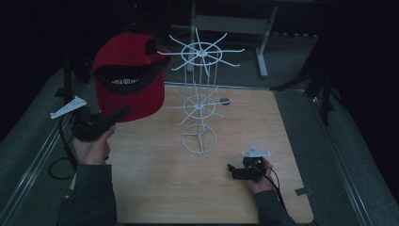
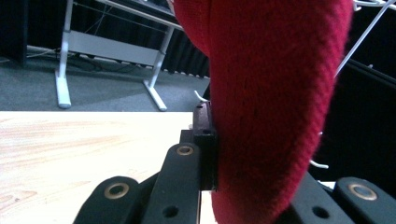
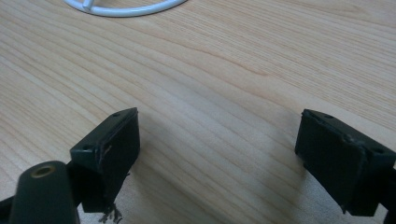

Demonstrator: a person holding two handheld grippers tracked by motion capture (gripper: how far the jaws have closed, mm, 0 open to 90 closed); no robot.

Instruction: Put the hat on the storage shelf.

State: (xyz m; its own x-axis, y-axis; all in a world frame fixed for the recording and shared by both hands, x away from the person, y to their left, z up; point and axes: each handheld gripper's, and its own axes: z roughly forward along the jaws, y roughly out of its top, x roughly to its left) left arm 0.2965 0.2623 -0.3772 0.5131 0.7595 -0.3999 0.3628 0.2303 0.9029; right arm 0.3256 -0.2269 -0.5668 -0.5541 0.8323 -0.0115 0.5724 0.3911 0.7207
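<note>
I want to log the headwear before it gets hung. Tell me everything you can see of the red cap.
The red fabric baseball cap is held aloft at the table's left rear, its opening towards the camera, showing a black inner band with white lettering too small to read. The left gripper is shut on its red brim, which looks coarse-woven up close. Its crown is close by the upper prongs of the white wire rack; contact is unclear.

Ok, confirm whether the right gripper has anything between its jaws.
No: in the right gripper view the right gripper has its jaws spread wide, with bare wooden table between them.
</note>
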